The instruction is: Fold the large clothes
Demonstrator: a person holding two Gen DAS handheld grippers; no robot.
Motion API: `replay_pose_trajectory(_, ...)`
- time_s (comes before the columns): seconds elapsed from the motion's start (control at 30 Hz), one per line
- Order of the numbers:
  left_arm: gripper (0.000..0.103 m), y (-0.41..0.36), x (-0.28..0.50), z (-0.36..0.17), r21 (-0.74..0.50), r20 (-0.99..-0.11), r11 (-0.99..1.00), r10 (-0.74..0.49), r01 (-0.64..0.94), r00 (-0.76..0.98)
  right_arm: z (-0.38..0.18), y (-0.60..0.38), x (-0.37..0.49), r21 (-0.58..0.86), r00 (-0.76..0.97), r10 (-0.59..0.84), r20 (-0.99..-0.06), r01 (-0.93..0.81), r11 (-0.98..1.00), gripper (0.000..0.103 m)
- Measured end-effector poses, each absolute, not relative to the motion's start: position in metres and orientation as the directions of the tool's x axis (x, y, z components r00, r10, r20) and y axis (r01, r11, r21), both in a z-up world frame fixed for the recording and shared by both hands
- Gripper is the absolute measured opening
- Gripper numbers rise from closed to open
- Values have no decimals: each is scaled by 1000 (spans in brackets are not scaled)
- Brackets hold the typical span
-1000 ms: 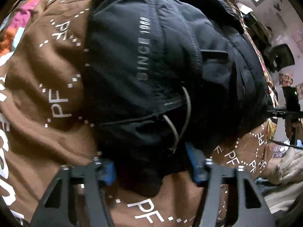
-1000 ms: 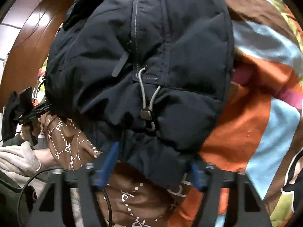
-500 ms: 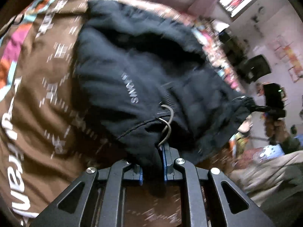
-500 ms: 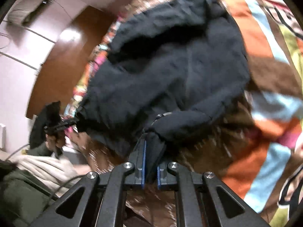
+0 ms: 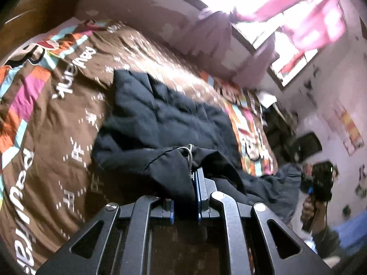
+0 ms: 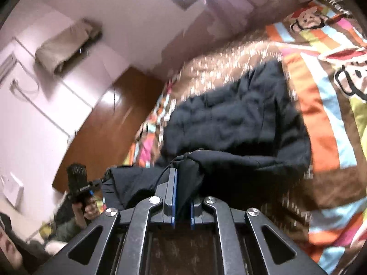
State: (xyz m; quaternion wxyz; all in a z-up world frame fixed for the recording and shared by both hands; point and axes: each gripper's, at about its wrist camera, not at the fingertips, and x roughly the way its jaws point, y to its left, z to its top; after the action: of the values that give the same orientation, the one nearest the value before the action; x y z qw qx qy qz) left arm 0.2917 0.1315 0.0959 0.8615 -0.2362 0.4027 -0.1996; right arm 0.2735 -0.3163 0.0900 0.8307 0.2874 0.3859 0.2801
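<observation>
Since one second ago, the hem of the dark jacket point(image 5: 160, 123) has been gripped at two points and raised off the bed point(image 5: 57, 137); both pairs of tongs were then spread wide around the fabric, and half a second ago they were already pinched on it.

Left tongs point(image 5: 184, 197): narrowed onto a bunched hem corner at lower centre of the left view, beside the grey drawcord loop point(image 5: 189, 153). Right tongs point(image 6: 182, 206): likewise clamped on a hem fold at lower centre of the right view, a cord point(image 6: 165, 171) trailing past the left finger.

Jacket location: upper body is spread on the patterned bedspread point(image 6: 325, 119) in mid-frame of both views; the lower edge is held up between the two grips. Motion blur is noted on the bed surface.

Judgement: the lift is taken as the start of a fold, the hem probably to be carried toward the collar end. Risk is noted of the padded fabric slipping or the cord snagging.

Surroundings: bright window point(image 5: 286, 18) at upper right, wooden door point(image 6: 103, 119) at left.
</observation>
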Motion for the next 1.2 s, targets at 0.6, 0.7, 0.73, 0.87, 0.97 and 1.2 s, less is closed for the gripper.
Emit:
replay_pose_trajectory(0.6,10,141,398,104,-554,-559,830,-426,63,711,103,-355,372,654,727,569,-385,-221,724,8)
replay_pose_trajectory(0.7,10,138,418,102,-537,-576,843,-403,44,711,102,-355,391,629,743,544,-390,-216,746,7)
replay_pose_trajectory(0.73,10,137,423,101,-534,-578,845,-399,40,712,101,-354,396,622,746,538,-392,-215,753,7)
replay_pose_trajectory(0.87,10,137,452,89,-534,-584,845,-388,23,713,97,-349,422,582,761,507,-405,-213,785,7)
replay_pose_trajectory(0.97,10,136,473,76,-518,-587,855,-379,27,715,88,-347,446,567,768,489,-413,-203,798,7)
replay_pose_trajectory(1.2,10,137,507,43,-517,-589,855,-387,37,709,57,-338,487,496,772,438,-461,-185,849,7)
